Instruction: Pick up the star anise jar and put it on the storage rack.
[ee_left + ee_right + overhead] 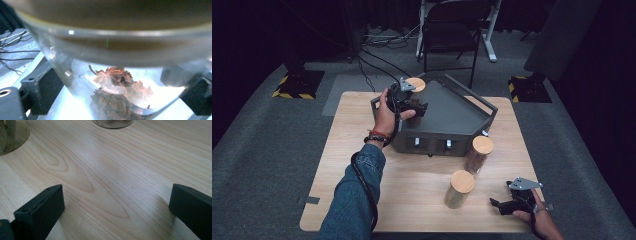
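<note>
In the left tongs' view most of the jar (117,50) was a blur, its top cut off by the frame, and we could make out only the star anise (112,76) at its bottom. From above, our left hand (387,112) covered most of that jar, leaving its wooden lid (416,84) clear just beyond the left tongs (414,106).

The jar stood on the near left corner of the grey tray (452,112), close to the tray's edge, with the rest of the tray floor open to the right of the tongs. Two more jars (459,188) (478,154) stood on the counter (412,195) between the tray and the right tongs (504,206), with bare wood around them.

The left tongs stood apart, one pad (42,88) on either side of the jar; whether the pads touched the glass we could not tell. The right tongs lay low over the counter near its right front corner, wide apart, with only bare wood between them and two jar bases at the far edge of their view.
</note>
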The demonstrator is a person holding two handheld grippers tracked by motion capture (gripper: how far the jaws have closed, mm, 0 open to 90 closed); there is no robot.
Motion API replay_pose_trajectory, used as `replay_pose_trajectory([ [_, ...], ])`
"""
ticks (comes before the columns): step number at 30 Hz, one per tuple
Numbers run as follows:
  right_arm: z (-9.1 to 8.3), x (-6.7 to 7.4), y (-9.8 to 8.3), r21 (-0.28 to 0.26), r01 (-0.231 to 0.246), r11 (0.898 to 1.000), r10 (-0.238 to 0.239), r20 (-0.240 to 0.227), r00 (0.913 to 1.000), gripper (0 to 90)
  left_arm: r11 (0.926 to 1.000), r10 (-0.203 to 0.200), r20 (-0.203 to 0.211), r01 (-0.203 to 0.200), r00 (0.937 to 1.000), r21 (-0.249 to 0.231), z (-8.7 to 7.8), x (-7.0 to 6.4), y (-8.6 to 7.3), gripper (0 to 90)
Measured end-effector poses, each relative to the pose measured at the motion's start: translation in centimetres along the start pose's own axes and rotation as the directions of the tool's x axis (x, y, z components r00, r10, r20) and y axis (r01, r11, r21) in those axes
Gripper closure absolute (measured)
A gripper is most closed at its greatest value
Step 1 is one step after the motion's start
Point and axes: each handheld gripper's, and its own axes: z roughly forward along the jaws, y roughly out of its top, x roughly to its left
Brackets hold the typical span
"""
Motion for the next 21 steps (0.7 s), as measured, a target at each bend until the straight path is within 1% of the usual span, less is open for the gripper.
replay_pose_trajectory([
  [2, 0.0, 0.0, 0.0, 0.000, 0.000, 1.000, 0.000, 0.000, 1.0000, 0.0, 0.9999, 0.012, -0.013, -0.012, 0.9998, 0.001, 0.0, -0.1, 0.0, 1.9],
  [3, 0.0, 0.0, 0.0, 0.000, 0.000, 1.000, 0.000, 0.000, 1.0000, 0.0, 1.0000, 0.009, -0.011, -0.009, 0.9999, 0.000, 0.0, -0.1, 0.1, 2.0],
  [8, 0.0, 0.0, 0.0, 0.000, 0.000, 1.000, 0.000, 0.000, 1.0000, 0.0, 0.9998, 0.021, -0.015, -0.021, 0.9997, 0.002, 0.0, -0.3, 0.2, 1.9],
  [10, 0.0, 0.0, 0.0, 0.000, 0.000, 1.000, 0.000, 0.000, 1.0000, 0.0, 0.9993, 0.036, -0.026, -0.036, 0.9990, 0.008, -0.2, -0.3, 0.3, 2.0],
  [13, 0.0, 0.0, 0.0, 0.000, 0.000, 1.000, 0.000, 0.000, 1.0000, 0.0, 0.9990, 0.044, -0.037, -0.043, 0.9984, 0.015, -0.7, -0.2, 0.4, 1.9],
  [15, 0.0, 0.0, 0.0, 0.000, 0.000, 1.000, 0.000, 0.000, 1.0000, 0.0, 0.9974, 0.068, -0.049, -0.067, 0.9965, 0.025, -1.2, -0.2, 0.6, 1.9],
  [17, 0.0, 0.0, 0.0, 0.000, 0.000, 1.000, 0.000, 0.000, 1.0000, 0.0, 0.9960, 0.086, -0.070, -0.084, 0.9938, 0.029, -1.6, -0.3, 0.6, 1.3],
  [19, 0.0, 0.0, 0.0, 0.000, 0.001, 1.000, -0.001, 0.000, 1.0000, 0.0, 0.9948, 0.100, -0.069, -0.098, 0.9926, 0.028, -2.1, -0.3, 0.6, 1.3],
  [21, 0.0, 0.0, 0.0, 0.000, 0.000, 1.000, 0.000, 0.000, 1.0000, 0.0, 0.9922, 0.123, -0.076, -0.121, 0.9895, 0.030, -2.6, -0.4, 0.6, 1.3],
])
